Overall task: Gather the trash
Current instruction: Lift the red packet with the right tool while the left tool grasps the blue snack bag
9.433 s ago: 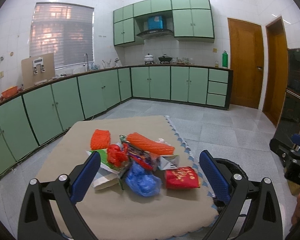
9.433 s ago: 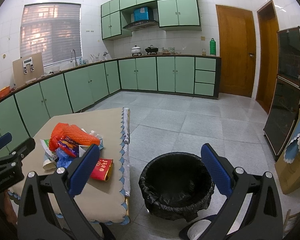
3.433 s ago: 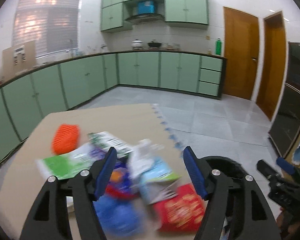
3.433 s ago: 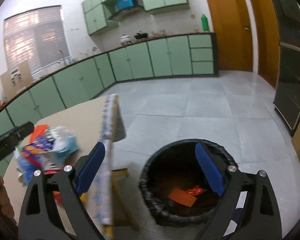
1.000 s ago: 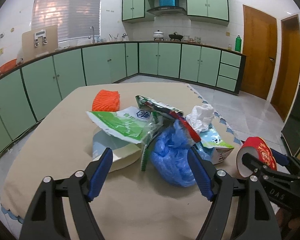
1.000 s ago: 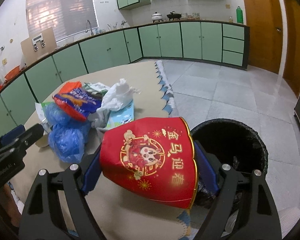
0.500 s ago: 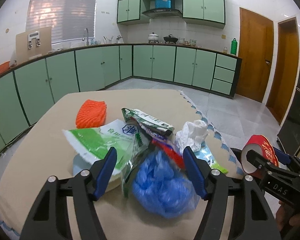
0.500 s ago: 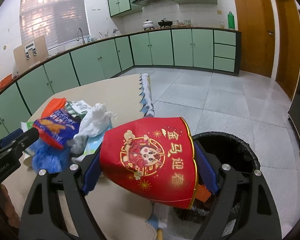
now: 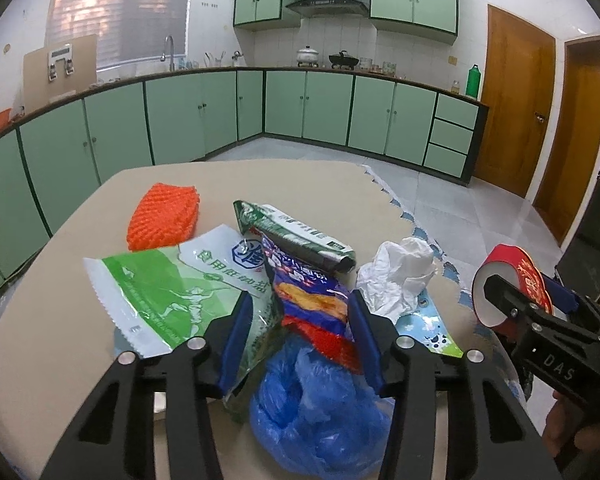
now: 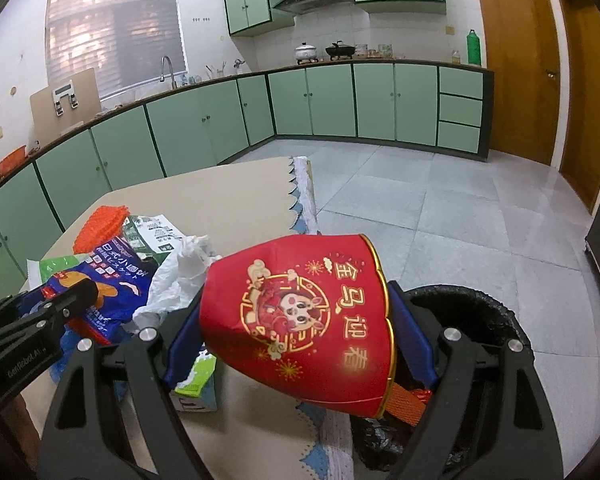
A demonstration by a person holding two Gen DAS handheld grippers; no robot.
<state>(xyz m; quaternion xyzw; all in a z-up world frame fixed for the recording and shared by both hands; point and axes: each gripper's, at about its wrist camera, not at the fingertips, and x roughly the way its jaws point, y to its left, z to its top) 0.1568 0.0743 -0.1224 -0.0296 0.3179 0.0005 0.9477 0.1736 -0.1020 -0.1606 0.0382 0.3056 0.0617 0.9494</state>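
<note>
Two grippers were loaded: the right gripper (image 10: 296, 328), clamped on the red paper cup (image 10: 300, 320) beside the black bin (image 10: 480, 320), needed to clear the rim before releasing, while the left gripper (image 9: 300, 332) pinched the blue snack wrapper (image 9: 308, 300) above the tabletop (image 9: 60, 280).

A table (image 9: 80, 360) under a beige cloth with a scalloped blue-and-white edge (image 10: 300, 200). On the cloth, a heap of litter: an orange foam net (image 9: 164, 216) at the far side, a green-and-white bag (image 9: 172, 280) lying flat, a dark green wrapper (image 9: 296, 240), a blue plastic bag (image 9: 320, 412) nearest, crumpled white paper (image 9: 400, 276) upon a light blue carton (image 10: 198, 380) near the right edge. On the tiled floor (image 10: 440, 208) just beside the table, a black-lined bin (image 10: 492, 320).
</note>
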